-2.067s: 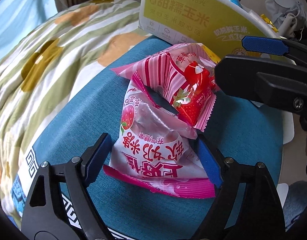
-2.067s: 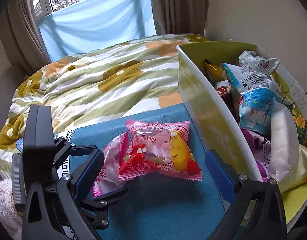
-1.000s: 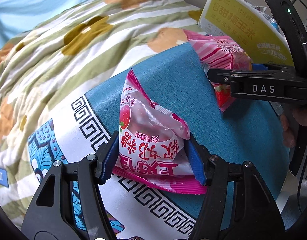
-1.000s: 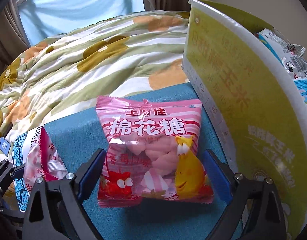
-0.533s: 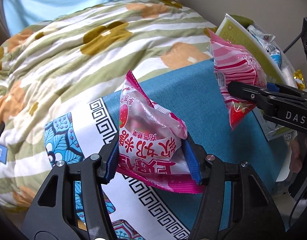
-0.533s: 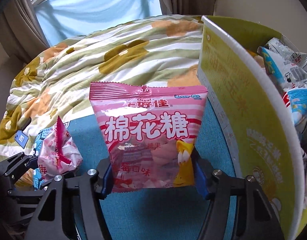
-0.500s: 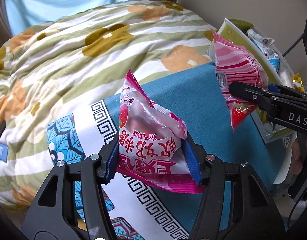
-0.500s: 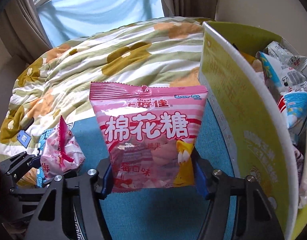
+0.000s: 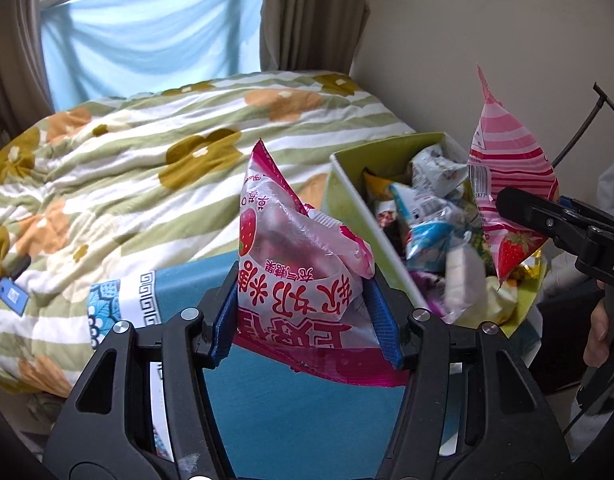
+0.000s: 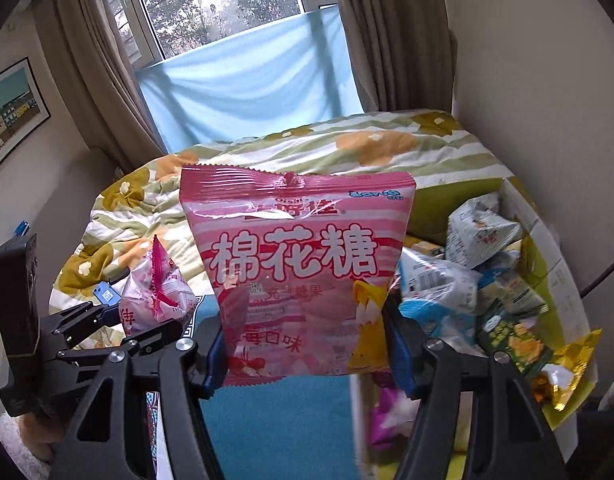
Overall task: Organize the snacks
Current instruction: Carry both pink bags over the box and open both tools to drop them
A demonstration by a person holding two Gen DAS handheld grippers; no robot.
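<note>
Left gripper [image 9: 305,320], raised over the blue cloth [image 9: 291,412], clamps a candy bag [image 9: 295,280]. Right gripper [image 10: 307,350], beside it, clamps an upright marshmallow bag [image 10: 297,272] near the box [image 10: 563,280].

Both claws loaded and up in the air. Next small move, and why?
Probably carry the right claw a little further right over the green box and let go. It is shut on the pink marshmallow bag, which hangs at the box's near wall, and the box already holds other snack packs. The left claw, shut on the strawberry candy bag, can follow.
</note>
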